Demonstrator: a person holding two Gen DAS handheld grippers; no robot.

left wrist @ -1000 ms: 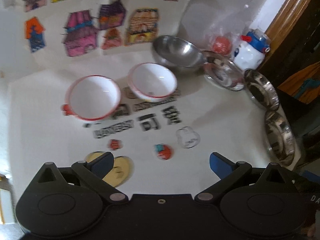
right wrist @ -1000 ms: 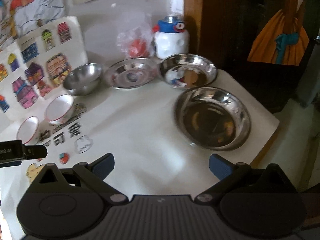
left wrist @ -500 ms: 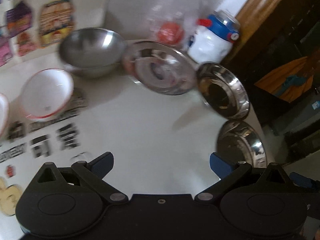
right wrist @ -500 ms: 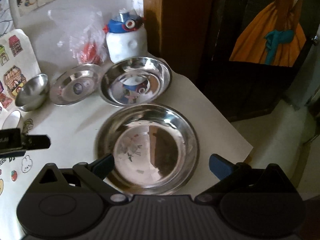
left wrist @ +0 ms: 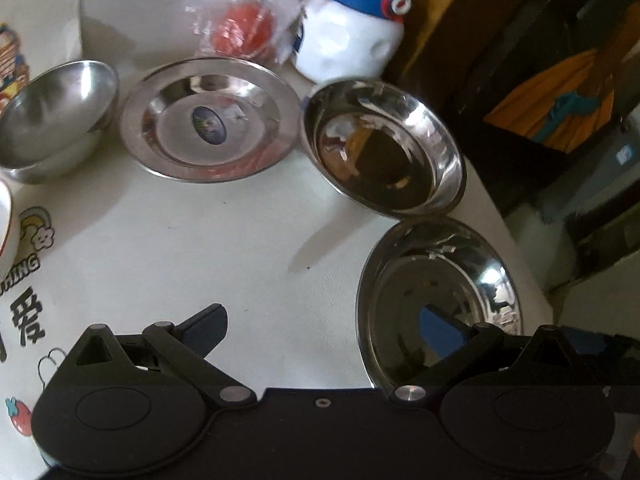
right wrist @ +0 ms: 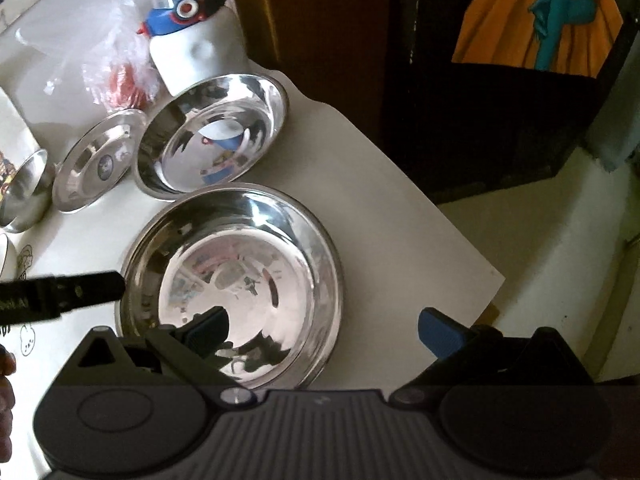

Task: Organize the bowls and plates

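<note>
Right tool (right wrist: pixel 322 324) jaws apart, straddling near rim of big plate (right wrist: pixel 240 264) by the counter (right wrist: pixel 400 248) corner; left tool (left wrist: pixel 322 326) also apart, one finger over the same plate; risk: polished steel rim slips from the pads, plate slides off the edge or clangs into deep dish (right wrist: pixel 216 132); flat plate (left wrist: pixel 212 124) and rounded bowl (left wrist: pixel 52 120) farther out, all thin, glossy.

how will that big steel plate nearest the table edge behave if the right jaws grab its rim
The big steel plate looks rigid, so it should lift without flexing. Its polished, mirror-like surface suggests the jaws may slip on the thin rim. Held by one edge it would likely tilt downward, and it sits near the table edge, so a push could send it off.
</note>
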